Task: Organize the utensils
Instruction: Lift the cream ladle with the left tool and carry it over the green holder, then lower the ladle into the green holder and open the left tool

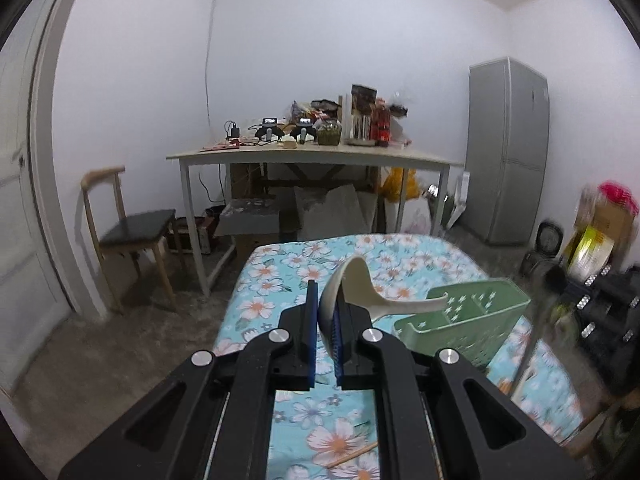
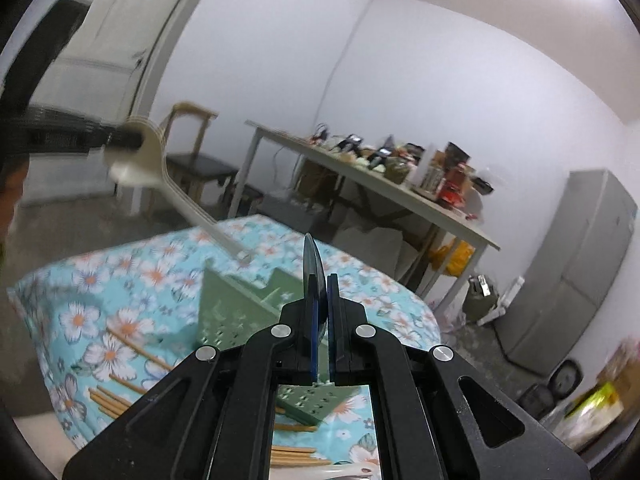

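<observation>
My left gripper (image 1: 326, 300) is shut on the bowl of a cream plastic spoon (image 1: 372, 296); its handle points right, toward the green perforated utensil holder (image 1: 468, 324) on the floral-cloth table (image 1: 280, 272). In the right wrist view the same spoon (image 2: 168, 176) hangs blurred at upper left over the holder (image 2: 236, 312). My right gripper (image 2: 320, 292) is shut on a thin dark utensil (image 2: 313, 264) seen edge-on, above the holder. Several wooden chopsticks (image 2: 120, 396) lie on the cloth at lower left.
A white table (image 1: 312, 156) piled with clutter stands at the back, boxes beneath it. A wooden chair (image 1: 128, 232) is at left by the door, a grey fridge (image 1: 508, 152) at right. One chopstick (image 1: 352, 454) lies near the cloth's front.
</observation>
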Available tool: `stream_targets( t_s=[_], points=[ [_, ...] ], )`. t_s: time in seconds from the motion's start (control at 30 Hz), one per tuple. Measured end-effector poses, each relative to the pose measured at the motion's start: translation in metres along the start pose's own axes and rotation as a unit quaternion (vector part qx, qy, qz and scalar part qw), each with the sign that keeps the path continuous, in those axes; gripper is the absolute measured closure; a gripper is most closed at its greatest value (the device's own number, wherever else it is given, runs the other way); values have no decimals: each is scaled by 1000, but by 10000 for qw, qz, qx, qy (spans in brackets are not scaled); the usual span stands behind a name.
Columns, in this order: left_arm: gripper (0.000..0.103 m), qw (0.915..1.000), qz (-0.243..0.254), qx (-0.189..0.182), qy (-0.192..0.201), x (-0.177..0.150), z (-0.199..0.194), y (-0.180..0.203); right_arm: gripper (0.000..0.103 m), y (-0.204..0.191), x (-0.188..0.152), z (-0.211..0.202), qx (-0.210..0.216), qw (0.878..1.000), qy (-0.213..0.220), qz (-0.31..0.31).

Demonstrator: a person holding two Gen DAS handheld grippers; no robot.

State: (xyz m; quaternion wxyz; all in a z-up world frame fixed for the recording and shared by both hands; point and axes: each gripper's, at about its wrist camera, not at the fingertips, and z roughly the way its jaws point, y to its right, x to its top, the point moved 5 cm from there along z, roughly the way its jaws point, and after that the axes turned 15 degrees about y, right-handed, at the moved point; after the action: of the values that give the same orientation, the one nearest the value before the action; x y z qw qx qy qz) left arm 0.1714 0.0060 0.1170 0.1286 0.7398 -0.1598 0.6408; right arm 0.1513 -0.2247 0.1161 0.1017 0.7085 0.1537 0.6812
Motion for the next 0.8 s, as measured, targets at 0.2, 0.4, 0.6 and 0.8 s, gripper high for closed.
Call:
stream_targets(
  t_s=[0.2,0.4,0.6,0.8],
  points=[
    [97,9952,816,94,-540,-4,22,25,101,36,2,-6,-186,9977,279,583],
    [97,9877,1215,6,-985,-7,56,46,101,63,5,-10,-306,9937,503,953],
    [88,9902,719,-455,-1106,-6,74,67,101,84,18,-15,-383,9900,739,1139],
    [57,9939,-84,-811,-741,5,73,67,101,95,31,-19,-396,9873,924,1231]
  ],
)
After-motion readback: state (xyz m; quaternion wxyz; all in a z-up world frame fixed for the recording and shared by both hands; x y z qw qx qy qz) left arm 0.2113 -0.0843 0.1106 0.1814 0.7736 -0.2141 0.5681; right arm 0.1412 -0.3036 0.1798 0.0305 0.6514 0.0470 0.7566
